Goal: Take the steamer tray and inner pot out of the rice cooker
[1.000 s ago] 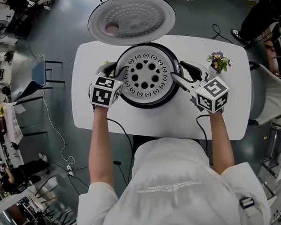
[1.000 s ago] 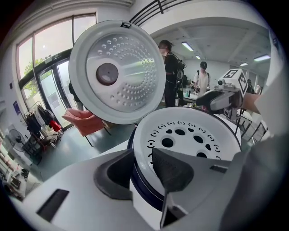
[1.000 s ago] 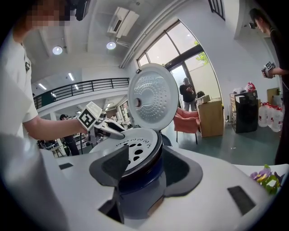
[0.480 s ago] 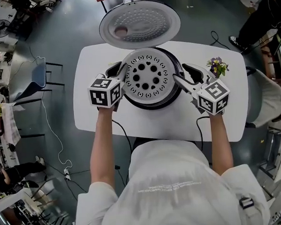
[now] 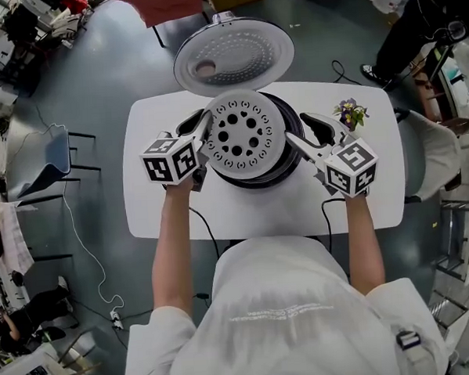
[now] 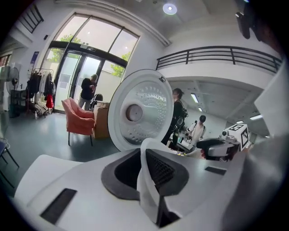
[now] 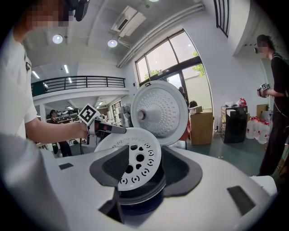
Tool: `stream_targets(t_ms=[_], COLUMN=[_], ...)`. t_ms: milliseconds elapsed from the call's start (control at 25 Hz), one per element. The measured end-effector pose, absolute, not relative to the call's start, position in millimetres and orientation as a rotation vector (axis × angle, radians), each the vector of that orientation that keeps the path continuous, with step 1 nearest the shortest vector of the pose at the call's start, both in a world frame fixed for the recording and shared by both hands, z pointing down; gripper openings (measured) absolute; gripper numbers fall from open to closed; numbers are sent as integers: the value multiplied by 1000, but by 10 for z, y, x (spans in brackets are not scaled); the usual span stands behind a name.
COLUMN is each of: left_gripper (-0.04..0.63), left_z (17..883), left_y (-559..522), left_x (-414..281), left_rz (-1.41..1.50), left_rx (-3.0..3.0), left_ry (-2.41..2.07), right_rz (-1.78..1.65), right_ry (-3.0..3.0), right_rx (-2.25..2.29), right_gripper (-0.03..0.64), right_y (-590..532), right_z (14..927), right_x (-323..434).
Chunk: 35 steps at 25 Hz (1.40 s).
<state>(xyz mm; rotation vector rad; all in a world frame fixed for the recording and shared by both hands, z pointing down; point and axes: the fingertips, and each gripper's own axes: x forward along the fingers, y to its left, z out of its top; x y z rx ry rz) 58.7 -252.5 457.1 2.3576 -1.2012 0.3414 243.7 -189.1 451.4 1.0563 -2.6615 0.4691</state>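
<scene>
Head view, white table (image 5: 161, 214), grey floor (image 5: 89, 96): left hand-held gripper (image 5: 203, 134) just clamped steamer tray (image 5: 244, 135), right hand-held gripper (image 5: 300, 129) spread.

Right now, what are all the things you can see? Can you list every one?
table: one, white, under everything
cooker: one, black, middle of the table, open
lid: one, white inside, standing up behind the cooker
tray: one, white with holes, tilted over the cooker
flowers: one small bunch, purple and yellow, on the table's right side
pink chair: one, on the floor beyond the lid
grey chair: one, on the floor left of the table
person: one, dark clothes, standing far right
left tongs: one, white and black, just closed on the tray's left rim
right tongs: one, white and black, open, at the cooker's right side, holding nothing
</scene>
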Motion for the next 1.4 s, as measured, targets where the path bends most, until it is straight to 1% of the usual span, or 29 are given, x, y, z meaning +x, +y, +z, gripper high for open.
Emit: stream_targets(t_ms=[240,360,480,760,920,1160,1400], left_gripper=[48,48,48,48,48,48,48], left_z=[4397,4319,4259,4252,4326,4524,4765], left_y=[-2483,-2431,-2368,-2266,-2183,-2071,-1931], left_x=[496,337,-6,-1120,-1638,-2151,-2541], left_rz=[198,126,64,-22,-58,-73,-38], left_rx=[2364,2355,2329,2222,2161,2090,2027], left_ry=[-1215,-1241,-1279,-1431,-1486,-1528,-1546], right_rz=[421,402,383,360,364,366,440], right_ry=[-2657,-2669,-2681,-2672,-2664,-2665,-2663], right_rx=[1067,1035,979,850,812,699,654], right_gripper=[225,225,225,225,225,225,225], right_y=[-1817,-1802,-1781,-1879,-1957,-1932,-1912], right_z=[4429,4403,4350,4241,4204,4303,4490], right_x=[2446,2334,2050,1311,929,291,-175])
